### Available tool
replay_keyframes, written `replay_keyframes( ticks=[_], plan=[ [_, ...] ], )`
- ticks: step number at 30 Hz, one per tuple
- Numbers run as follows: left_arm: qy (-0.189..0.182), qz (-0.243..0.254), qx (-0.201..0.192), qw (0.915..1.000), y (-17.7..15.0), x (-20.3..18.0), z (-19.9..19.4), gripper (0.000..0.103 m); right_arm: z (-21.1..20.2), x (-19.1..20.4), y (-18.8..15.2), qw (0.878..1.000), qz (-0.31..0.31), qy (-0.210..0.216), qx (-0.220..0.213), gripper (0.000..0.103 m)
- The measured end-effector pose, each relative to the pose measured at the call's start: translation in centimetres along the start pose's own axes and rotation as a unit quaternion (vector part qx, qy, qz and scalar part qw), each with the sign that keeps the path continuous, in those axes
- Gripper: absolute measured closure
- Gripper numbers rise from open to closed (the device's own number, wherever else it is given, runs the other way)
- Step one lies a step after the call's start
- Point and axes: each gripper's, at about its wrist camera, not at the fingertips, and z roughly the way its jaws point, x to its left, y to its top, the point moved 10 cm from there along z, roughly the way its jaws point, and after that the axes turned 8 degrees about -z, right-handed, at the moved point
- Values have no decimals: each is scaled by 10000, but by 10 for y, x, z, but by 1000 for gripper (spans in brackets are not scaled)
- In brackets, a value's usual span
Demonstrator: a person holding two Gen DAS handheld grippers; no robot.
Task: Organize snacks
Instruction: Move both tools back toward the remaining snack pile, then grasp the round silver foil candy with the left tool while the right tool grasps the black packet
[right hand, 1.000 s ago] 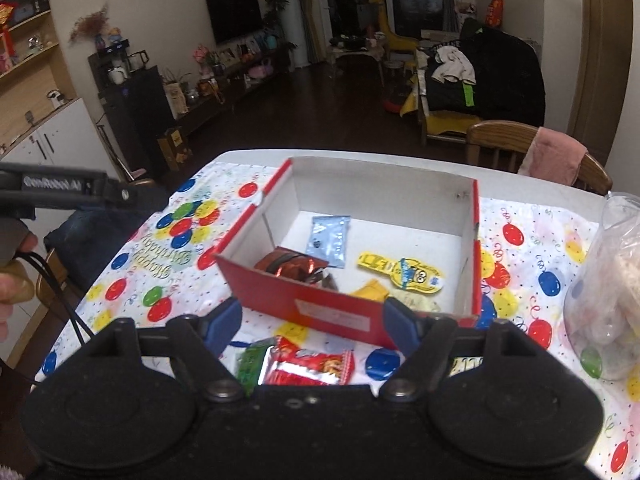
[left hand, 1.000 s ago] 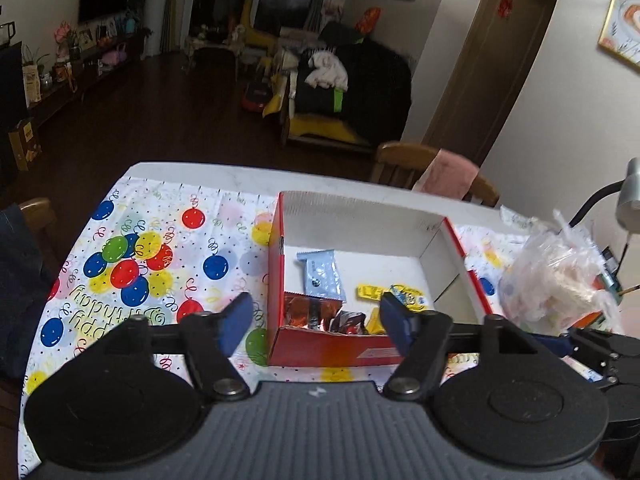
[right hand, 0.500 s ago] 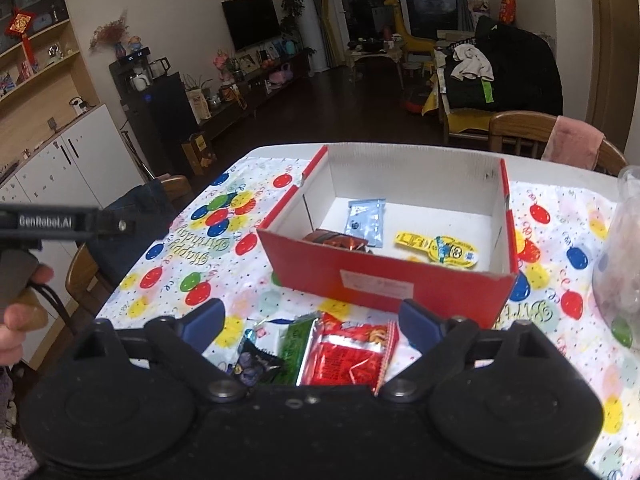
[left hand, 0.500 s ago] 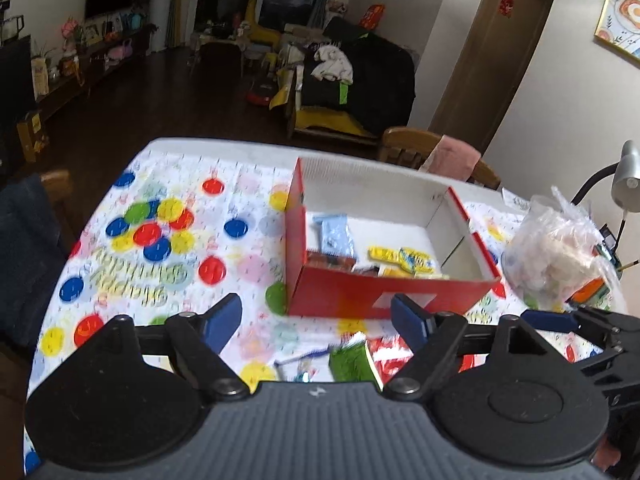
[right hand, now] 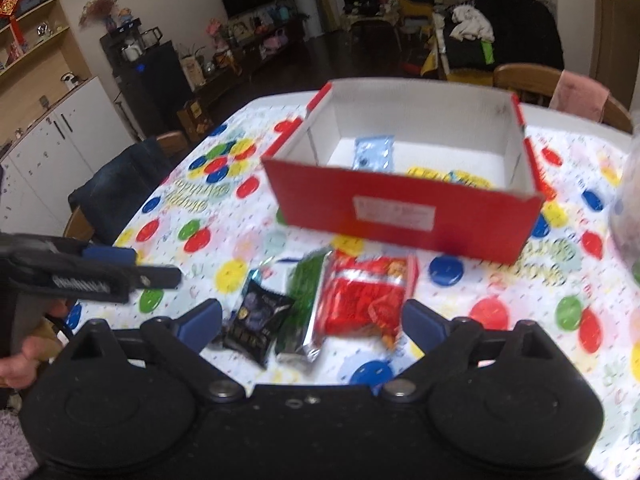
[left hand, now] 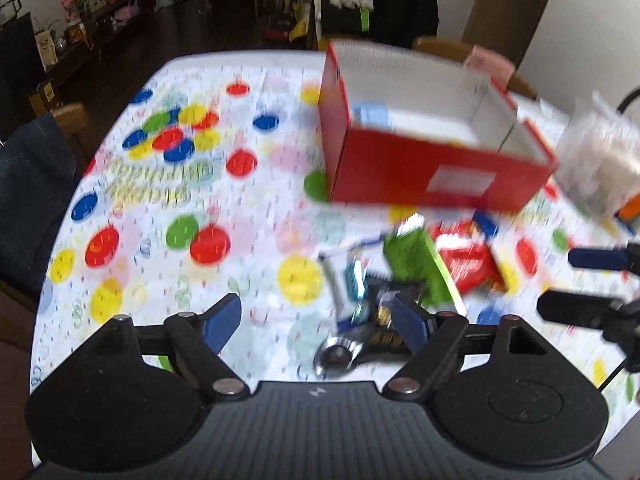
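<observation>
both tools gape empty: left tool and the still-widening right tool over loose packets, to fill the red box.

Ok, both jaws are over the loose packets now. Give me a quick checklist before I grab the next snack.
1. Right gripper jaws wide enough: ok, still opening, nothing pinched.
2. Red snack packet lined up between the right jaws: ok, though the green packet and black packet lie there too.
3. Left gripper free: ok, jaws open, black packet just ahead.
4. Packets separated for a single pick: not ok, green overlaps the red.
5. Red box open with room: ok, blue packet and yellow packet inside.
6. Left view sharpness: not ok, blurred.
</observation>
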Motion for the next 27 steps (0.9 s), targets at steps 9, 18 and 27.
replay_keyframes(
  ticks=[9,18,27],
  plan=[
    [93,59,403,9991,-36,5,25,21,29,18,-6,9989,130,325,298,11],
    [229,43,277,9993,-44,19,17,22,70,47,-6,9954,70,574,759,23],
    [180,-22,122,9998,-48,26,11,24,105,52,-13,9889,470,526,1305,34]
  ],
)
